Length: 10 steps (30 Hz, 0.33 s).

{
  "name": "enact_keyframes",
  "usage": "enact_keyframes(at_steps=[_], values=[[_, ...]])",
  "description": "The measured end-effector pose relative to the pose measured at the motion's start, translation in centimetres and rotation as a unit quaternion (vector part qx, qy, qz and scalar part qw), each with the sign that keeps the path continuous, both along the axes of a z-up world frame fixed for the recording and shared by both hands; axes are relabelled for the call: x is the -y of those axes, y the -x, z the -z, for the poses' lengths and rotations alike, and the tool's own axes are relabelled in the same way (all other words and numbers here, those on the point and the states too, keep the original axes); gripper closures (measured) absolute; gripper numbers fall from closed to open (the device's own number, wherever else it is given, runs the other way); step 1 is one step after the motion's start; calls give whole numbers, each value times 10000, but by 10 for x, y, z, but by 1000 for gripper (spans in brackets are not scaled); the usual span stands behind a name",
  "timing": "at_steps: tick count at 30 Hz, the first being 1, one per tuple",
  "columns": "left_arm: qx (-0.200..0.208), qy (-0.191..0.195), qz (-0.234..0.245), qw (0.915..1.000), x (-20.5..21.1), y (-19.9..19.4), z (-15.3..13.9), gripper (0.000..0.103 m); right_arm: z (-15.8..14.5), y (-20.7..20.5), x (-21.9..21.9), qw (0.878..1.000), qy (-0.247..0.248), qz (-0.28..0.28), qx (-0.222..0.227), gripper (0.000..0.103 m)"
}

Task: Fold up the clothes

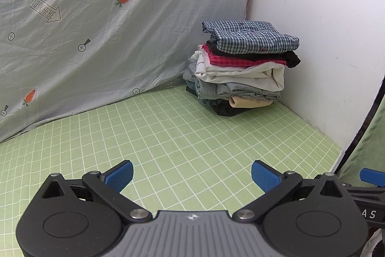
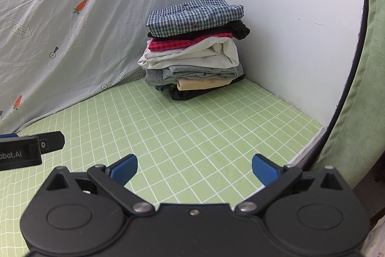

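Folded clothes stack point(image 1: 240, 66) is sitting finished in the corner; left gripper point(image 1: 192, 176) and right gripper point(image 2: 194, 170) are hovering wide open, empty. No unfolded garment is showing on the green checked sheet point(image 1: 168, 141).

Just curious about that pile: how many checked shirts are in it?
2. The blue checked shirt lies on top of the stack in the corner; the red checked shirt sits below it, under a black garment. Other layers may hide more.

green grid sheet point(image 1: 192, 136), carrot-print cloth point(image 1: 96, 16) behind, white wall point(image 1: 312, 16) rt
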State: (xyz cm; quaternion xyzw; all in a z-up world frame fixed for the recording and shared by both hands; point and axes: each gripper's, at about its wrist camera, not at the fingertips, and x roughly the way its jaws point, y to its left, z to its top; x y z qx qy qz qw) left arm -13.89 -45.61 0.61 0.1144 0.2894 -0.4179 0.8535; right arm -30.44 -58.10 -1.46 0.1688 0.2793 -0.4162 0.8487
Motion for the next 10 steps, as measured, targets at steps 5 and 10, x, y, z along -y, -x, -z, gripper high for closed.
enact_keyframes(at_steps=[5, 10], values=[[65, 6, -63, 10000, 0, 0, -1, 0, -1, -2, -1, 10000, 32, -39, -23, 0], [28, 52, -91, 9999, 1, -1, -2, 0, -1, -3, -2, 9999, 62, -80, -46, 0]])
